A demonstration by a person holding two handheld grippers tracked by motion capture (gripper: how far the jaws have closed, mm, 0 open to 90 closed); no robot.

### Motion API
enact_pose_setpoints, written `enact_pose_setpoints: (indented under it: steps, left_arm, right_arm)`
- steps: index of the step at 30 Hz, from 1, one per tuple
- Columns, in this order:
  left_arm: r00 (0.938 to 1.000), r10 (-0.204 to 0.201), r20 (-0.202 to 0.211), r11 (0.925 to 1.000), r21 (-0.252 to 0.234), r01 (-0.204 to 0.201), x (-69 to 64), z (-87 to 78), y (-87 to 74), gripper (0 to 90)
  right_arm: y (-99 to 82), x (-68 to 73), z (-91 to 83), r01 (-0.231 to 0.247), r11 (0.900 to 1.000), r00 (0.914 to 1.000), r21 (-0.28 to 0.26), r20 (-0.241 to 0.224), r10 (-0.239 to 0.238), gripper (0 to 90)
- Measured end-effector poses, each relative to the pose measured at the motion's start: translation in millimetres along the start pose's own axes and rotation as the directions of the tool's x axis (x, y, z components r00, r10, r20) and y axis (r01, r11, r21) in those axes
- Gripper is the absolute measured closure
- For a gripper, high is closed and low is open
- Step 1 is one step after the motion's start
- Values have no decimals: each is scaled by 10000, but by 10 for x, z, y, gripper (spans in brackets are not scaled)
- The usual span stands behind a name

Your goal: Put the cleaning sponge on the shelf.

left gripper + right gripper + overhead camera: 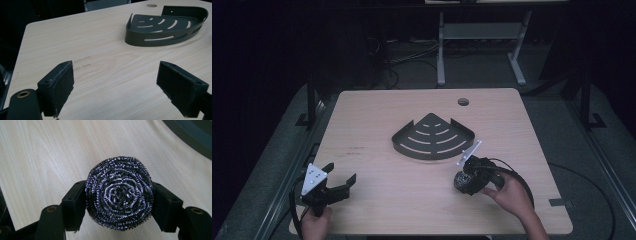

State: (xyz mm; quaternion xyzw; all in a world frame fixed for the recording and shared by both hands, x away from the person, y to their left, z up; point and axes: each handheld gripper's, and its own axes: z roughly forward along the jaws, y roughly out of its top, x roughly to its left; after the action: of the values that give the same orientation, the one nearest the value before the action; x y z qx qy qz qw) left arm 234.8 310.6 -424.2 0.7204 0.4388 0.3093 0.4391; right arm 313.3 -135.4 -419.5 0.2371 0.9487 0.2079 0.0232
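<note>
Steel scrubber, one round coil of shiny wire, sits clamped between the two jaws of the right claw, its flat spiral face turned toward that claw's camera. In the high view the right claw lies low over the desk near the front right part, with the person's right hand gripping its handle from behind and the forearm coming in from the bottom edge. The scrubber shows as a dark ball at the claw's tip, just short of the shelf.

One black corner shelf, fan-shaped with curved slots and a low rim, rests on the desk just ahead of the right claw and well ahead and to the right of the left one. The left claw has its jaws spread wide with nothing between them, held above the desk's front left part by the left hand. From its own camera the pads frame bare wood, the shelf lying beyond them.

A faint small mark is printed on the desk ahead of the left claw, too small to read.
</note>
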Motion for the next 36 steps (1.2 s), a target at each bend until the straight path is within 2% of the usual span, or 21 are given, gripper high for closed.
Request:
enact_pose_setpoints:
  steps: [17, 36]
  left_arm:
    - [10000, 31, 43, 10000, -27, -31, -7, -4, 10, 137]
    - [10000, 15, 89, 10000, -60, -15, -16, 2, 14, 138]
  right_arm:
    - [185, -71, -143, 180, 9998, 9998, 6, -89, -180, 343]
    - [379, -210, -271, 329, 9994, 9991, -66, -254, -330, 343]
